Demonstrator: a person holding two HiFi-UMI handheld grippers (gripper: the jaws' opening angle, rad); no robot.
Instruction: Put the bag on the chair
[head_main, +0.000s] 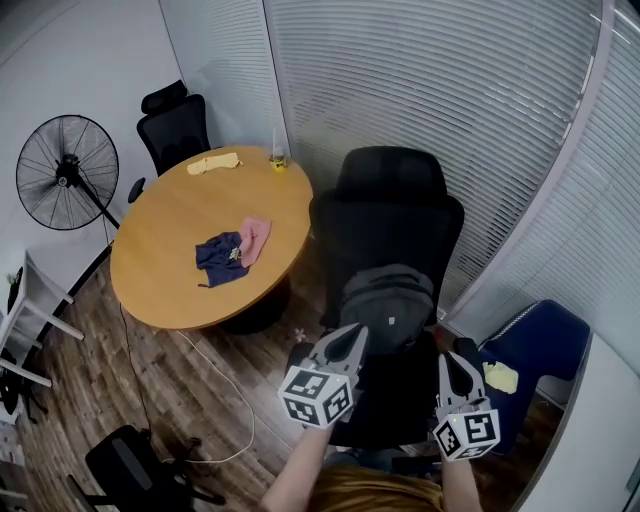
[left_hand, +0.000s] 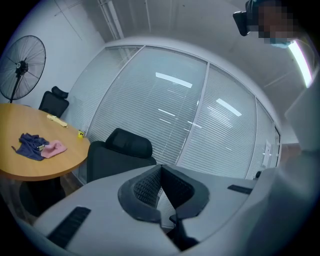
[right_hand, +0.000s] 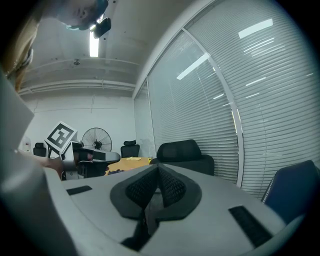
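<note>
Shows an office room from steeply above. By count: two grippers, one bag, three chairs, one round bench, one standing fan (head_main: 67, 172), three cloths.

Places the left gripper (head_main: 352, 338) and the right gripper (head_main: 447, 362) low in the frame, side by side, both aimed at the nearest chair. Left fingers (left_hand: 145, 187) pressed together with nothing between them; right fingers (right_hand: 172, 187) likewise closed on nothing.

Sets the bag (head_main: 388, 300) on the seat of the black office chair (head_main: 395, 215), leaning against its backrest, just beyond both grippers and held by neither. Looks like a soft, rounded grey backpack, darker along its seams, with one small pale tag on the front.

Puts a second black office chair (head_main: 175, 125) behind the wooden bench (head_main: 170, 280), and a blue chair (head_main: 540, 340) at the right with a yellow item (head_main: 502, 377) on it.

On the bench: a dark blue cloth (head_main: 218, 258) touching a pink cloth (head_main: 255, 238), a yellow cloth (head_main: 213, 163) well apart at the far edge, plus one small yellow object (head_main: 278, 163).
</note>
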